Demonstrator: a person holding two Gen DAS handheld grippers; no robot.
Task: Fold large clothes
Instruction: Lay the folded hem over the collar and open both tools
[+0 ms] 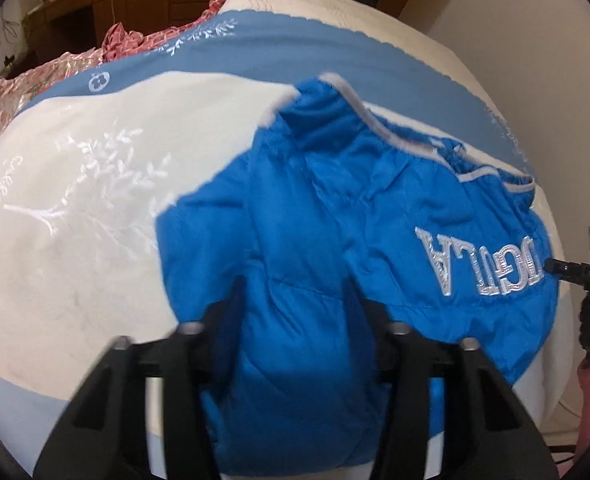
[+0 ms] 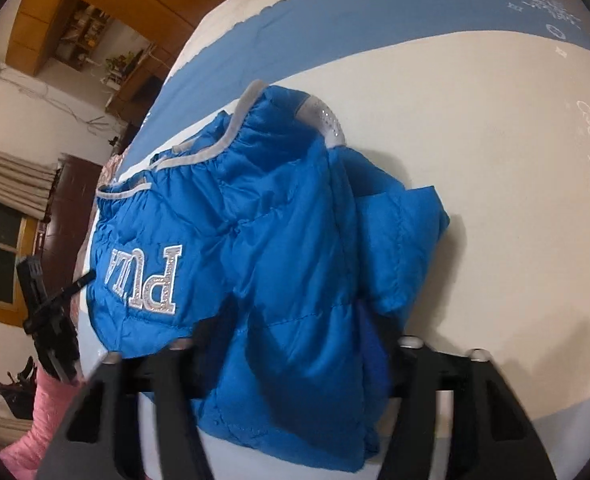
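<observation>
Blue puffy jacket (image 1: 319,216) spread on a bed (image 1: 75,240) with a white and blue cover, silver lettering (image 1: 479,264) facing up, grey-trimmed hem (image 2: 199,156) toward the far side. Near edge bunched between the fingers of the left gripper (image 1: 295,320), clamped on a fold of the padding. Same for the right gripper (image 2: 295,344), fingers closed around another fold of the jacket's near edge.
</observation>
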